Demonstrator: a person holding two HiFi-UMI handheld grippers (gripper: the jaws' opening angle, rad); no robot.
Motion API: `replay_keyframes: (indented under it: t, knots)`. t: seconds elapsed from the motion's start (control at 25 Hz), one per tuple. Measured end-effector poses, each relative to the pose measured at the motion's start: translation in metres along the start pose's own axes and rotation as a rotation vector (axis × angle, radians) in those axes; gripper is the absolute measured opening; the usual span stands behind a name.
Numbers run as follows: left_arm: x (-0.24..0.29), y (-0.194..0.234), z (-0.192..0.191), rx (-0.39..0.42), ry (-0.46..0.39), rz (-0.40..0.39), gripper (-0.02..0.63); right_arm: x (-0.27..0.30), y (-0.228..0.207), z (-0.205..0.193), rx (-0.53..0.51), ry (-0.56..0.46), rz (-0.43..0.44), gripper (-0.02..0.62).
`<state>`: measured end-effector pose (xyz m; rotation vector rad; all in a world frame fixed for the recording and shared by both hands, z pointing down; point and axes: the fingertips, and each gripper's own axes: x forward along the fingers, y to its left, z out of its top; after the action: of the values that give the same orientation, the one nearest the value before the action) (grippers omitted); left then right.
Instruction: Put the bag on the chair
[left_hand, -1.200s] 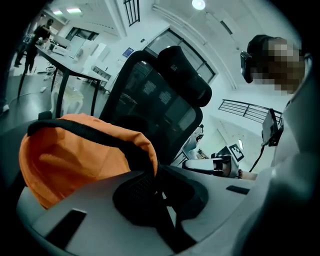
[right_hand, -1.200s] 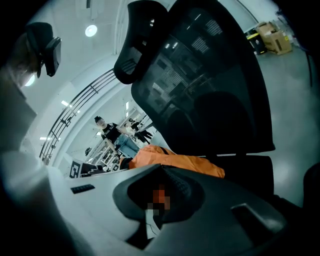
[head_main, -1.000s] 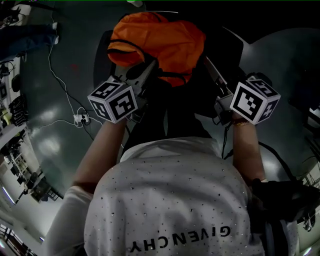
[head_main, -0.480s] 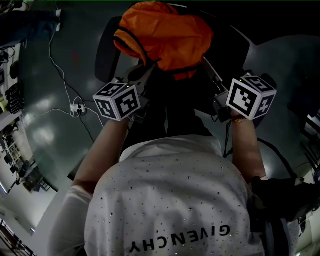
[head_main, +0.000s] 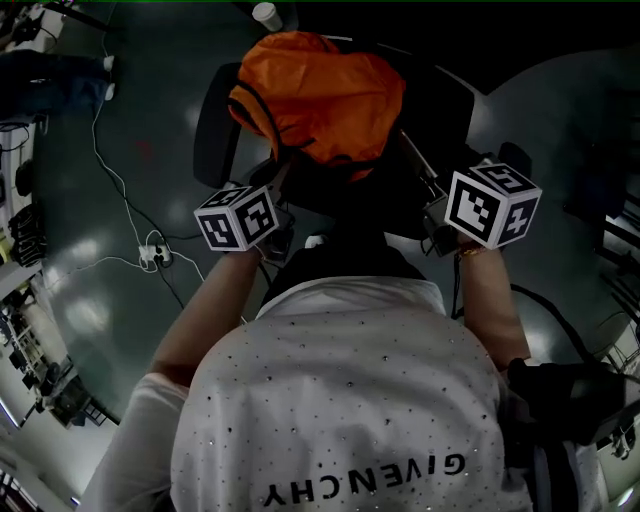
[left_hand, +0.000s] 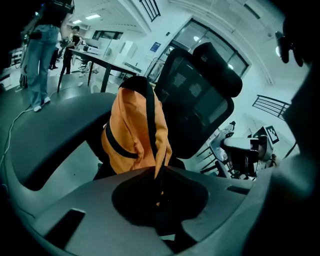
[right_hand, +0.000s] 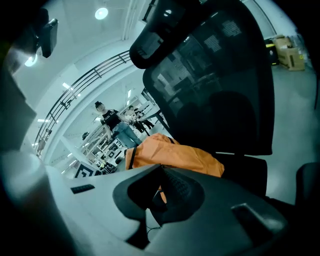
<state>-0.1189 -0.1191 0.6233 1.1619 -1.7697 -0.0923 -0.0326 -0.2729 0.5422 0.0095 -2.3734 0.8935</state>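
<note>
An orange bag (head_main: 320, 95) with black straps hangs over a black office chair (head_main: 214, 125), held from both sides. My left gripper (head_main: 283, 170) is shut on one black strap (left_hand: 150, 115), which runs from the bag's top down into the jaws. In the left gripper view the bag (left_hand: 131, 135) stands upright in front of the chair's backrest (left_hand: 200, 107), above my left gripper (left_hand: 159, 176). My right gripper (head_main: 408, 145) is shut on the bag's other side. Orange fabric (right_hand: 176, 156) reaches into my right gripper (right_hand: 160, 192) below the chair's back (right_hand: 220, 90).
A white cable and a power strip (head_main: 155, 258) lie on the grey floor at the left. A paper cup (head_main: 266, 14) stands beyond the chair. A person in jeans (left_hand: 42, 47) stands by tables (left_hand: 97, 57); other people (right_hand: 109, 119) are far off.
Both grippers have shifted a little inward and toward me, and the bag has moved with them, still over the chair. Both grips are unchanged.
</note>
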Motion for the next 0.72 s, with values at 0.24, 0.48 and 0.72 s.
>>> replay_keyframes:
  t: [0.24, 0.48, 0.72]
  knots:
    - [0.004, -0.026, 0.017, 0.102, -0.008, -0.058, 0.04, -0.013, 0.006, 0.004, -0.013, -0.006, -0.031, 0.003]
    - [-0.001, -0.034, 0.042, 0.034, -0.088, -0.097, 0.029, -0.009, 0.014, 0.009, -0.033, -0.007, -0.029, 0.005]
    - [0.001, -0.036, 0.041, 0.046, -0.073, -0.103, 0.025, -0.008, 0.015, 0.014, -0.05, -0.006, -0.046, 0.004]
